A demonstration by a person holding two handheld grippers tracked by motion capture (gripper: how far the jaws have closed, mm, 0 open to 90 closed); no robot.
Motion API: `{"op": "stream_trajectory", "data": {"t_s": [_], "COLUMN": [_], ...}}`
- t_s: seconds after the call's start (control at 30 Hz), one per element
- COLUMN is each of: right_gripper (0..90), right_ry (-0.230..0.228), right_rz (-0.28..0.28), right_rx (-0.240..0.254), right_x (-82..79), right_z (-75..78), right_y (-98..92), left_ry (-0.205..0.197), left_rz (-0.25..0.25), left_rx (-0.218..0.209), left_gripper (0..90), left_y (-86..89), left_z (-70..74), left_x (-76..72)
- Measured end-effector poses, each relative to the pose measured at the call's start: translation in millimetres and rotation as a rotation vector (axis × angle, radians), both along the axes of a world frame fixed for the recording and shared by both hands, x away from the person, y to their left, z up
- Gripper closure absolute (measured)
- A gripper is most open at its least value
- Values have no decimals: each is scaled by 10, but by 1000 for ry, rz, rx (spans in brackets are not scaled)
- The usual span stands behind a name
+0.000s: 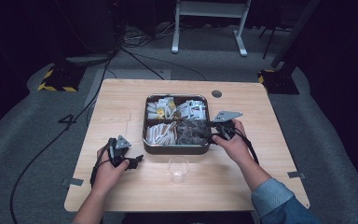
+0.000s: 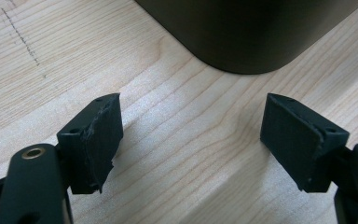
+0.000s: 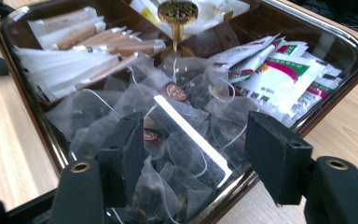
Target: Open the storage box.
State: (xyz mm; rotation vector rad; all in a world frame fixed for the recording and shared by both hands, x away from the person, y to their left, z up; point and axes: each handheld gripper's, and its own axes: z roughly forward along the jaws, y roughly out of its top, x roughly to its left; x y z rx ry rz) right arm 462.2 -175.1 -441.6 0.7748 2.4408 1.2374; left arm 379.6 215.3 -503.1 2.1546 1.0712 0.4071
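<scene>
Right tool (image 1: pixel 213 132) at the right edge of the tray (image 1: pixel 176 149), jaws spread apart over the near-right compartment, nothing pinched between them; in the right gripper view, the two black pads (image 3: pixel 130 154) hovering above a heap of clear tea bags (image 3: pixel 177 135) with dark contents and white strings, not pressing on any. Tea bags piled in that compartment, just beside a stack of red-and-green printed sachets (image 3: pixel 279 77); farther off, paper-wrapped sticks (image 3: pixel 84 37) in another compartment, and a brass knob (image 3: pixel 177 14) standing upright at the tray's centre. Left tool (image 1: pixel 133 162) lying low over the tabletop (image 1: pixel 121 98) near the tray's near-left corner, jaws wide open and empty; in the left gripper view, bare wood grain between them and the dark rounded tray corner (image 2: pixel 247 42) ahead, apart from the pads. Clear plastic cup (image 1: pixel 178 169) upright on the tabletop just in front of the tray, between the two hands, touched by neither tool
</scene>
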Motion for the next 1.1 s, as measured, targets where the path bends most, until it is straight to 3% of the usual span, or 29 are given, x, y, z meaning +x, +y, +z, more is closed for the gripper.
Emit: {"op": "stream_trajectory", "data": {"t_s": [0.5, 0.63, 0.73, 0.8, 0.87, 0.97, 1.1], "right_gripper": [392, 396, 400, 415, 425, 456, 465], "right_ry": [-11, -13, 6, 6, 14, 59, 79], "right_rz": [14, 20, 30, 34, 32, 28, 44], "right_rx": [39, 7, 5, -31, -36, -36, -21], "right_x": [168, 248, 317, 382, 408, 504, 537], "right_z": [171, 162, 136, 119, 110, 80, 51], "right_y": [203, 329, 445, 578, 616, 716, 804], "left_ry": [0, 0, -1, 1, 1, 1, 1], "left_rz": [3, -2, -3, -4, -4, -4, -5], "left_rx": [-3, -1, -2, -2, -3, -7, -6], "left_gripper": [215, 215, 215, 216, 215, 215, 216], "left_y": [-5, -2, -1, -2, -2, -2, -2], "left_z": [-3, -1, -2, -1, -2, -4, -4], "left_x": [40, 49, 57, 60, 62, 64, 65]}}
